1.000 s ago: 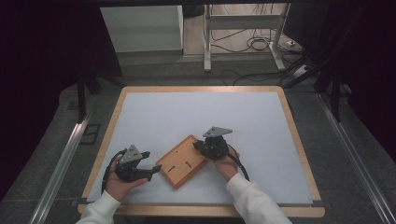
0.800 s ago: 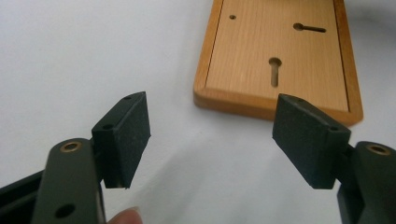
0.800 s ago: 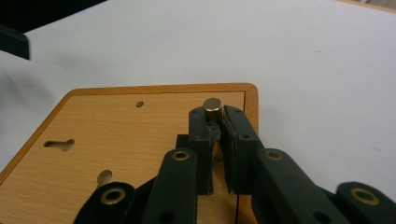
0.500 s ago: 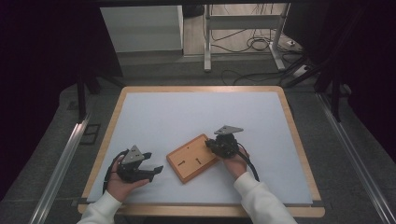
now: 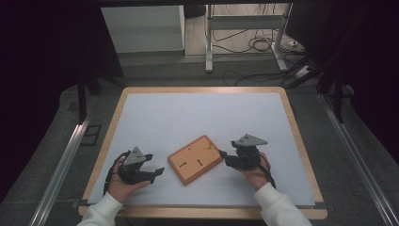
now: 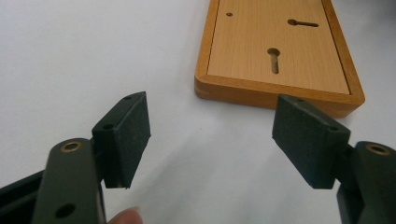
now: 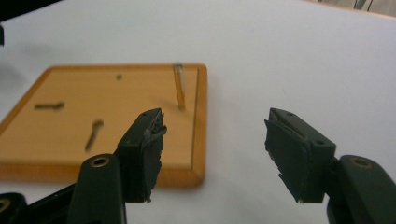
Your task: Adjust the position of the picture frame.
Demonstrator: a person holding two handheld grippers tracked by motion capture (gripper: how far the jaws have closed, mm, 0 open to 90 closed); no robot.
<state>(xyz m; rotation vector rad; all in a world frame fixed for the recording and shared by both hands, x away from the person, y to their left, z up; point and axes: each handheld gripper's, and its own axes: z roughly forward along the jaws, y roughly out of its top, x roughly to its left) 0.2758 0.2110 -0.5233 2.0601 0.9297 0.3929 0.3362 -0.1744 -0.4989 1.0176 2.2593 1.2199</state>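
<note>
On my left gripper (image 6: 210,135) I read the jaws spread wide with nothing between the pads (image 6: 133,135) but bare white table surface; they touch nothing, and the near edge of the wooden board (image 6: 280,56) lies just ahead of them, apart from both pads. A fingertip (image 6: 123,217) shows at the bottom edge of that view. My right gripper (image 7: 215,154) is spread wide too, holding nothing; its left-hand pad looks worn and ragged at the edge, and it sits in front of the board's corner, though I cannot tell whether it touches the wood. From the high view, the board lies flat on the white table (image 5: 197,113) toward the near side, turned at an angle, its recessed face with keyhole slots facing up. It sits between the two grippers: the left one (image 5: 157,172) just off its left corner, the right one (image 5: 223,157) close against its right end. Both hands (image 5: 123,183) rest low on the table, forearms in white sleeves (image 5: 101,212) coming in from the near edge.
</note>
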